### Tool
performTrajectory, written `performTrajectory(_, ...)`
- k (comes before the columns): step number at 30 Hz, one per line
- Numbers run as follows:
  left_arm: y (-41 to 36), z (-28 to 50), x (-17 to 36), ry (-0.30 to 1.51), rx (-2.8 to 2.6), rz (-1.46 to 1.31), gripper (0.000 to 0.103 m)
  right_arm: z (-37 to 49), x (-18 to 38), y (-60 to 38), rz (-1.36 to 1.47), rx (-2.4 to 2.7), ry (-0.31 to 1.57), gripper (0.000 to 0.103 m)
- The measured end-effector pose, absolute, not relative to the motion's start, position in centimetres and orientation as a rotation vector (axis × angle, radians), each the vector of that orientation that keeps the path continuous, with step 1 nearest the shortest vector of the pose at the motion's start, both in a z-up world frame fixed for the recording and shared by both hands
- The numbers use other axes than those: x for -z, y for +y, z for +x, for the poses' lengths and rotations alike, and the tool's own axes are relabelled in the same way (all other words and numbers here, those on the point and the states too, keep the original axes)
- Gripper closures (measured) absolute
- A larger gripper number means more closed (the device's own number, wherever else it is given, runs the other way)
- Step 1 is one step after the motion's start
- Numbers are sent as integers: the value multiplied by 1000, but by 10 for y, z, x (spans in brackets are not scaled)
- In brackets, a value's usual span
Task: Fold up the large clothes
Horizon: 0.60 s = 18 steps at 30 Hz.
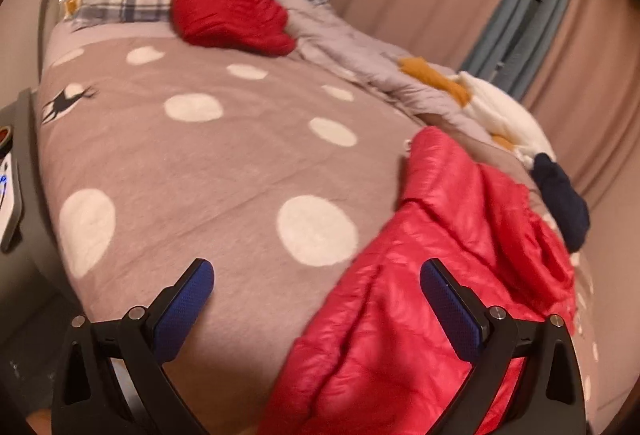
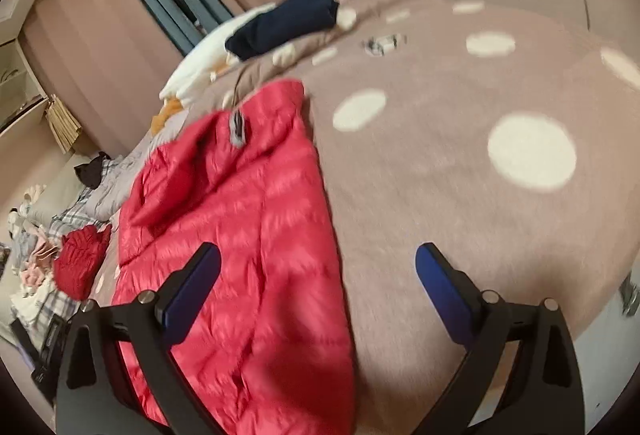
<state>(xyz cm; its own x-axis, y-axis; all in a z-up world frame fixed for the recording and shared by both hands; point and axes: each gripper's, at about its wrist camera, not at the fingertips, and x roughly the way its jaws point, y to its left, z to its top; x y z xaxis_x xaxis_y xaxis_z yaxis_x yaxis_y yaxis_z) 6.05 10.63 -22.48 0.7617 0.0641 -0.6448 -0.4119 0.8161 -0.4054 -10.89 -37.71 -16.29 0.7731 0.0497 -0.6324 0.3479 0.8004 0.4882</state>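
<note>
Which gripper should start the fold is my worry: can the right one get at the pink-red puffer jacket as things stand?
Probably yes. The right gripper is open just above the puffer jacket, which lies flat on the dotted blanket with nothing on top of it or between them.

Bedspread [image 1: 224, 171] taupe, white dots, black deer motif. Puffer jacket [image 1: 420, 315] bright red; second jacket [image 1: 230, 13] darker red. Pillow [image 1: 120, 1] blue-white plaid.

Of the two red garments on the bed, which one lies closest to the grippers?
The brighter pink-red puffer jacket, spread right below both open grippers; the darker red garment sits bunched up far off by the pillows.
</note>
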Motion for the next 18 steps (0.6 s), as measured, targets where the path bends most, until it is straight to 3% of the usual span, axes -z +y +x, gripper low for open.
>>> performTrajectory(12, 107, 68, 249, 802, -187, -597, 1, -135, 186, -372, 717, 195, 640, 1)
performTrajectory(18, 103, 45, 251, 817, -10, -673, 1, -134, 187, -340, 614, 235, 665, 0)
